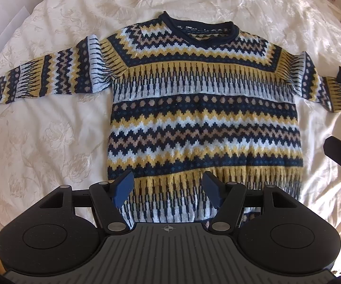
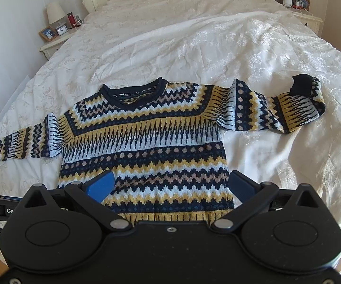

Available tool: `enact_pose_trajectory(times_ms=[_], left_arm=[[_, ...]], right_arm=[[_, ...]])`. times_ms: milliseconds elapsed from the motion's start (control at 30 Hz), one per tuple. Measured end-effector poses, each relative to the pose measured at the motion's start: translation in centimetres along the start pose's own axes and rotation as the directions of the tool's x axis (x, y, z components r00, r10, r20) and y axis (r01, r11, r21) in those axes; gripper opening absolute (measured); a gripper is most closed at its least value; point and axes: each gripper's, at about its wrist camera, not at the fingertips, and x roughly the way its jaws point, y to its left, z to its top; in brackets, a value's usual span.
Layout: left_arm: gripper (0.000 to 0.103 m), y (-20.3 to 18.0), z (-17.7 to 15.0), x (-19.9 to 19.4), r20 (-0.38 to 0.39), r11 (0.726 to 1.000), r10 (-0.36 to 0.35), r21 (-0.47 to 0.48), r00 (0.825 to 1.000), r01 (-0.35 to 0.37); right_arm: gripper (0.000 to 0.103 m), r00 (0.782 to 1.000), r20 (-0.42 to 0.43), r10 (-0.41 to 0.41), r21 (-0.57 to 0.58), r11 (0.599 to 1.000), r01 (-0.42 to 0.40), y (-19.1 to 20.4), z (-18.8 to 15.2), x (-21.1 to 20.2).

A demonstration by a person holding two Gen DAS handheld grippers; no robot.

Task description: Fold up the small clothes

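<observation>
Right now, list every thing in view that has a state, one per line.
Navy, yellow and pale-blue patterned knit sweater: spread flat on the bed, unfolded.
Sweater's sleeve at image left: stretched straight out.
Sweater's sleeve at image right: bent, navy cuff turned back.
Cream embroidered bedspread: rumpled.
Left tongs: open, holding nothing.
Right tongs: open, holding nothing.

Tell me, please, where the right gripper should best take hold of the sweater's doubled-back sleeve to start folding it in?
Probably at the navy cuff, coming from the outer side. That sleeve bends back near its end, so the cuff lies uppermost and exposed on the bedspread. The right gripper is open over the sweater, holding nothing.
</observation>
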Motion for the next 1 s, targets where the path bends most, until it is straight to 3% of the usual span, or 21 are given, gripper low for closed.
enact_pose_trajectory(times_ms=[300, 500, 667, 700, 833, 1000], left_arm=[[0.063, -0.2, 0.8, -0.3, 0.031, 1.0, -0.016, -0.008, 0.999, 0.016], [0.063, -0.9, 1.8, -1.4, 0.135, 0.997, -0.028, -0.066, 0.99, 0.038], [0.063, -2.2, 2.8, -2.2, 0.17, 0.995, 0.009, -0.099, 0.985, 0.008], [0.063, -2.5, 2.9, -2.4, 0.179, 0.995, 0.017, -0.1, 0.984, 0.001], [0.063, -3.9, 3.3, -2.8, 0.204, 0.995, 0.055, -0.097, 0.977, -0.035], [0.063, -5.3, 3.2, -2.4, 0.2, 0.993, 0.018, -0.117, 0.98, 0.006]], right_arm=[[0.102, 1.0, 0.011, -0.014, 0.008, 1.0, 0.014, -1.0, 0.1, 0.2], [0.102, 0.998, 0.045, -0.045, 0.0, 0.999, 0.045, -4.9, 1.5, 0.9], [0.102, 0.993, 0.062, -0.105, -0.014, 0.994, 0.106, -9.7, 3.7, 2.3], [0.1, 0.991, 0.063, -0.118, -0.021, 0.993, 0.12, -10.6, 4.2, 2.7], [0.077, 0.984, 0.046, -0.17, -0.055, 0.984, 0.172, -14.5, 6.4, 5.1], [0.076, 0.961, 0.062, -0.268, -0.114, 0.955, 0.274, -18.4, 9.0, 8.4]])
